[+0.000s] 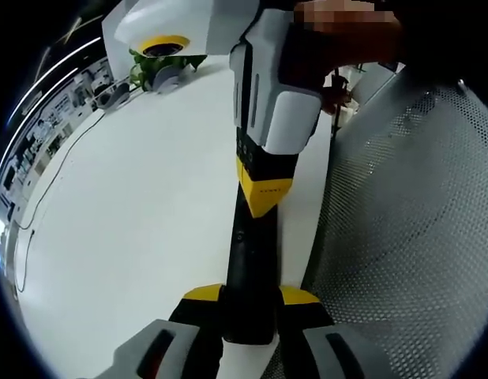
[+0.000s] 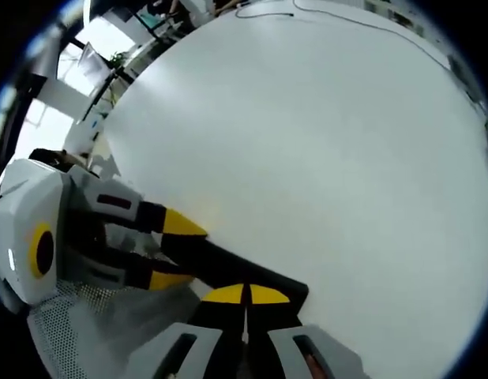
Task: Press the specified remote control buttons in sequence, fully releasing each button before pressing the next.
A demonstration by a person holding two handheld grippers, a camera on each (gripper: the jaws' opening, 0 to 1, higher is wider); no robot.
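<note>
The buttons on the long black remote control (image 1: pixel 248 268) can't be made out. My right gripper (image 1: pixel 264 193) covers its far end; my left gripper (image 1: pixel 250 316) hides its near end. The green leafy plant (image 1: pixel 161 67) is half hidden and blurred.

No readable text; faint marks on remote control (image 1: pixel 245 237) buttons, possibly labels, too blurred.

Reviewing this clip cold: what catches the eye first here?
The long black remote control, clamped between the left gripper's yellow-tipped jaws over the white table. The right gripper comes down onto it with its jaws together. In the left gripper view, a perforated metal panel curves along the right.
</note>
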